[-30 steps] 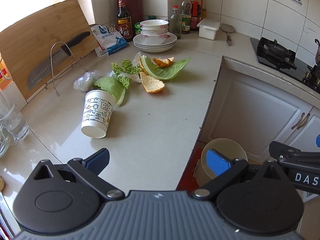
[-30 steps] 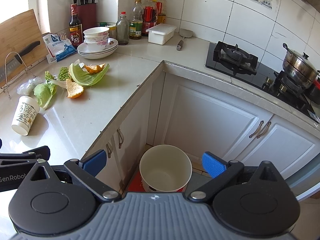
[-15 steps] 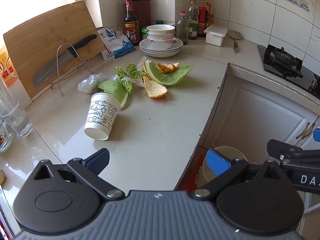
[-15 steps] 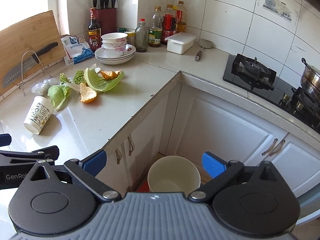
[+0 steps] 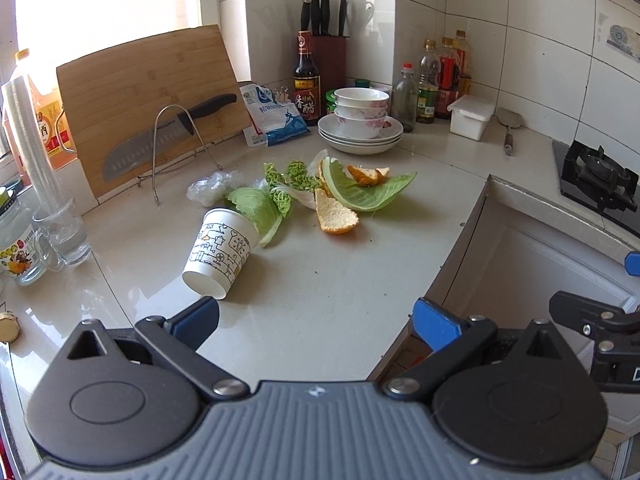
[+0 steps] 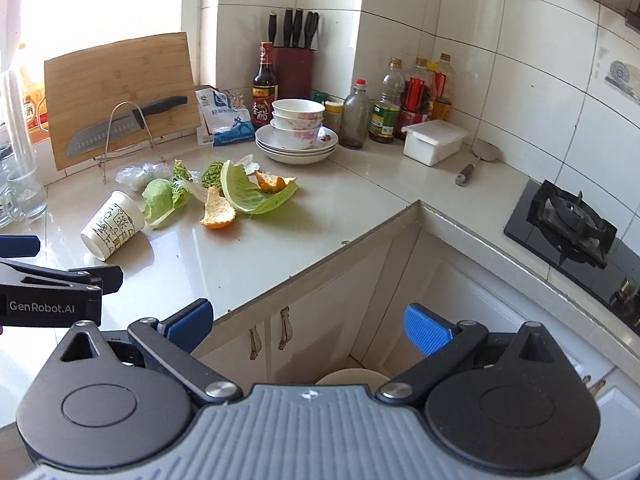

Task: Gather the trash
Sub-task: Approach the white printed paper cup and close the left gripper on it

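Both cameras sit higher and tip up from a second ago; more wall tile and the knife block [image 5: 326, 20] top now enter the left wrist view; the window glare takes more of the upper left.

Left gripper [image 5: 316, 322] is over the countertop [image 5: 320, 280] edge, nearer the paper cup [image 5: 218, 254]; the cup lies just ahead of its left fingertip [image 5: 196, 322], where earlier it was well ahead.

The waste bin [image 6: 352, 376] on the floor drops almost out of sight; only a sliver of rim shows above the right gripper [image 6: 308, 330] body, and the left wrist view loses it altogether.

Right gripper's arm [image 5: 592, 320] sits higher at the right edge of the left view.
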The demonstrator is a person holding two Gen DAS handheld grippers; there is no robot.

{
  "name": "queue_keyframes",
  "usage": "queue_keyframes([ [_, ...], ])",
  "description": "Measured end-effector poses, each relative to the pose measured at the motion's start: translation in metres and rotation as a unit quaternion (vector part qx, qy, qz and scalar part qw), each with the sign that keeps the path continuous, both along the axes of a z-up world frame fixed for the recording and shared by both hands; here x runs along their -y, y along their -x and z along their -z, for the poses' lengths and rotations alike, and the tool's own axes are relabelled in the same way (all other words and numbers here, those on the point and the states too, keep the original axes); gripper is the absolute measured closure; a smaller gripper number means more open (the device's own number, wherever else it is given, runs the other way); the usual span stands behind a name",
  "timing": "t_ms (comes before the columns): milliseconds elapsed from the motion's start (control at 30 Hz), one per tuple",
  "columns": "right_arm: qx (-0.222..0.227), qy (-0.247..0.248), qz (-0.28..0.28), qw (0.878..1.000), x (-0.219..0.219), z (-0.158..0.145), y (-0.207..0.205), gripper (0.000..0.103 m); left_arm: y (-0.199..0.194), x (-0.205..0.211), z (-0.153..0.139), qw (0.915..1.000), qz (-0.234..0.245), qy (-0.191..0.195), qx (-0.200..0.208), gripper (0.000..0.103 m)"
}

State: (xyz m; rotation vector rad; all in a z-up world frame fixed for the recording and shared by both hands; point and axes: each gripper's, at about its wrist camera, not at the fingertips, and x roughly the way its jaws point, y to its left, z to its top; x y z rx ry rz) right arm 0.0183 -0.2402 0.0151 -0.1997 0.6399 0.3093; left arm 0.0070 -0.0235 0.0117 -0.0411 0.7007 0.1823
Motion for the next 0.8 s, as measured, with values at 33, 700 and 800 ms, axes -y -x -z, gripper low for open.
queue_keyframes([
  [33,0.006,0.002,-0.007,1.000,0.003,0.000,-0.001,0.000,0.000,0.001,-0.001,1.0000,-0.004,-0.002,0.003,0.001],
  [700,0.004,-0.019,-0.087,0.996,-0.009,0.030,-0.051,0.000,-0.053,-0.042,0.032,0.9983,-0.039,-0.038,-0.020,0.001],
  [800,-0.009,-0.025,-0.100,0.995,-0.019,0.039,-0.065,0.000,-0.066,-0.055,0.039,0.9979,-0.038,-0.041,-0.032,0.001],
])
